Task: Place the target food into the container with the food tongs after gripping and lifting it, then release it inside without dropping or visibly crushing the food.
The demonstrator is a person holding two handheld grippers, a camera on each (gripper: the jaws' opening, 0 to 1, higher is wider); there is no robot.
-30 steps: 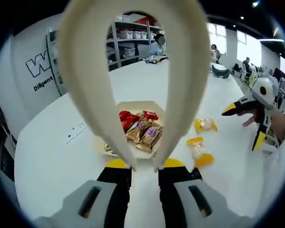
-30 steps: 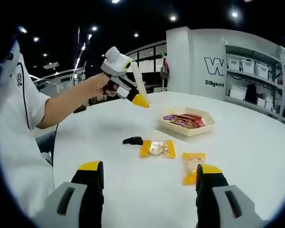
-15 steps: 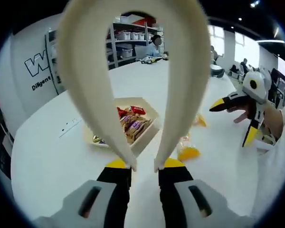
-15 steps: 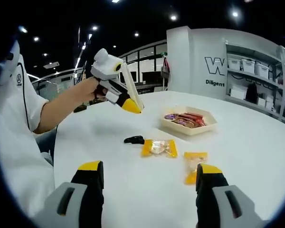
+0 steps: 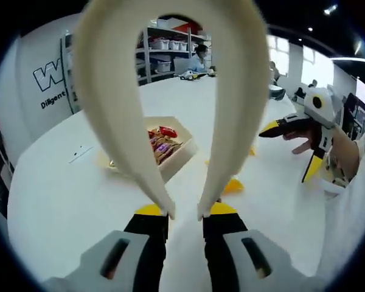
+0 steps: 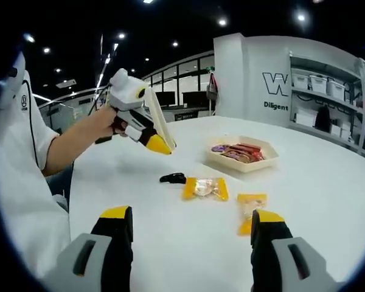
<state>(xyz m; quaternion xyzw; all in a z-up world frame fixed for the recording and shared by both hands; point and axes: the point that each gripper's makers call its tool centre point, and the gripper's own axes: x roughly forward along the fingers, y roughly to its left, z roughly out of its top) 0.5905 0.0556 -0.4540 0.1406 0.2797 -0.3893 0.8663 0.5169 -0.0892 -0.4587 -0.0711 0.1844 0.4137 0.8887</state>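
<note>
Cream food tongs [image 5: 170, 91] stand between the jaws of my left gripper [image 5: 187, 210], which is shut on their ends; their arch fills the middle of the left gripper view. Behind them sits a beige tray [image 5: 181, 153] holding red and purple wrapped snacks [image 5: 161, 141], with a yellow packet [image 5: 233, 185] beside it. My right gripper [image 6: 190, 219] is open and empty, low over the table. Ahead of it lie two yellow packets [image 6: 204, 187] [image 6: 250, 207] and the tray [image 6: 243, 164]. The left gripper [image 6: 157, 145] with the tongs [image 6: 156, 117] hovers left of them.
A small black object [image 6: 171, 178] lies on the white round table [image 6: 328, 188] by the nearer packet. A person's white sleeve [image 6: 24, 152] fills the left of the right gripper view. The right gripper [image 5: 287, 152] shows at the right. Shelves [image 6: 328, 91] stand behind.
The left gripper with the tongs has dropped lower and drifted left, away from the tray. The right gripper, the packets and the tray have stayed put.
</note>
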